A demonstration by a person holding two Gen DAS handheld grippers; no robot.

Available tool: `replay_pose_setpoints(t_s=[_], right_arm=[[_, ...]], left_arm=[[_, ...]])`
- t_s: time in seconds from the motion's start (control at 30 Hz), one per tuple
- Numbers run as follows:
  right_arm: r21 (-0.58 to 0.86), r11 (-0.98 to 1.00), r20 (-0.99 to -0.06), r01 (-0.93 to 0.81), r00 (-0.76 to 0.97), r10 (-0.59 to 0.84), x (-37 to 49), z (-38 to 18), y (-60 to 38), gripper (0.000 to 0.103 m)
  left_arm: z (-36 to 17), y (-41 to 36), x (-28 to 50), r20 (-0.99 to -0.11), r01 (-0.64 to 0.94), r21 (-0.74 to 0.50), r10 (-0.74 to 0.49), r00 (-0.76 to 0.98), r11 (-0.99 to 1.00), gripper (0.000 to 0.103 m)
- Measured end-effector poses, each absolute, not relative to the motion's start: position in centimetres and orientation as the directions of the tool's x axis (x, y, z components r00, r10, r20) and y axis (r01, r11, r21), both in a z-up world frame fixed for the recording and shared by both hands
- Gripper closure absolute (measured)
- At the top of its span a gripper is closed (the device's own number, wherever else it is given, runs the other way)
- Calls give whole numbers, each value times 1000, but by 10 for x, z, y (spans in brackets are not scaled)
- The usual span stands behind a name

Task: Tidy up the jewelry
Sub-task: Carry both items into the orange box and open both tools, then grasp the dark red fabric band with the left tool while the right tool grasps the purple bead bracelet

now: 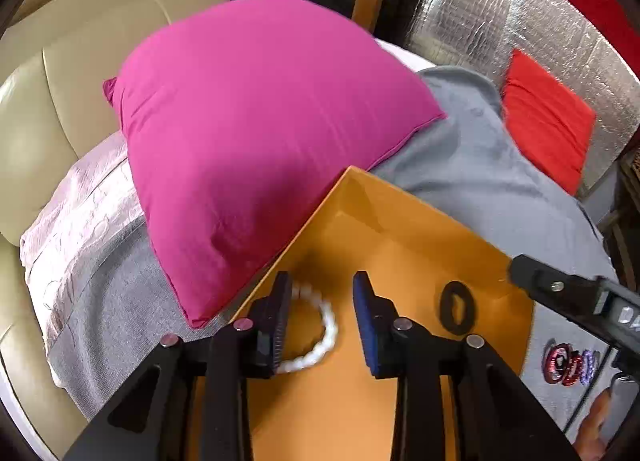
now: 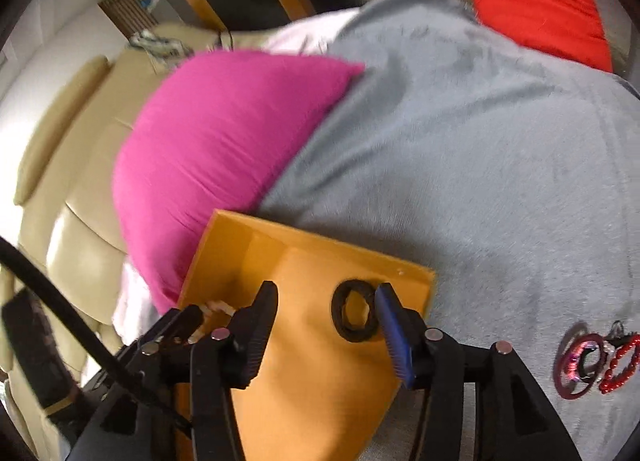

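Left wrist view showed the left hand-held gripper (image 1: 322, 301) released, jaws well apart, hovering over the near left part of an orange tray (image 1: 420, 237). A white beaded bracelet (image 1: 320, 335) lay on the tray floor, its left side touching or hidden behind the left finger pad (image 1: 280, 325); contact could not be confirmed. A black ring-shaped band (image 1: 458, 307) lay on the tray to the right, apart from the bracelet. A cluster of red and purple jewelry (image 1: 568, 365) lay on the grey blanket (image 1: 480, 165) right of the tray. The right hand-held gripper (image 1: 576, 297) entered from the right edge. A pink pillow (image 1: 256, 133) abutted the tray's far left side.

Right wrist view showed the right hand-held gripper (image 2: 326, 325) released, jaws spread above the tray (image 2: 320, 381). The black band (image 2: 354, 315) lay just beside the right blue pad (image 2: 394, 337). Red and pink jewelry (image 2: 596, 361) lay on the blanket (image 2: 480, 141) at right, well apart from the tray. The bracelet (image 2: 218, 307) was largely hidden behind the left hand-held gripper (image 2: 176, 329).
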State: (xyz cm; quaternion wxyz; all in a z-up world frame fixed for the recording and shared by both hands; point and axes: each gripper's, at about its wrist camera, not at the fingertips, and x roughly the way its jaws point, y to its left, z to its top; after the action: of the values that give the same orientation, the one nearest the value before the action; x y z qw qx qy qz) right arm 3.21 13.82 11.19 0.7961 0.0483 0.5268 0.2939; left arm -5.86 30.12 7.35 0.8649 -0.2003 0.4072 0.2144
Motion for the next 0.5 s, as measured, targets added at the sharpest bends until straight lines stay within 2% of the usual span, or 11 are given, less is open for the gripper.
replay_pose_setpoints(t_s=[0.27, 0.4, 0.5], right_arm=[[413, 828, -699, -380, 451, 555, 8, 156, 34, 48], [437, 859, -672, -267, 538, 509, -6, 163, -58, 48], [457, 873, -671, -172, 577, 466, -15, 156, -123, 48]], left_arm=[[110, 264, -67, -692, -432, -149, 219, 688, 889, 69], [128, 227, -71, -625, -338, -121, 193, 756, 933, 59], [140, 194, -70, -583, -258, -96, 156, 797, 961, 56]])
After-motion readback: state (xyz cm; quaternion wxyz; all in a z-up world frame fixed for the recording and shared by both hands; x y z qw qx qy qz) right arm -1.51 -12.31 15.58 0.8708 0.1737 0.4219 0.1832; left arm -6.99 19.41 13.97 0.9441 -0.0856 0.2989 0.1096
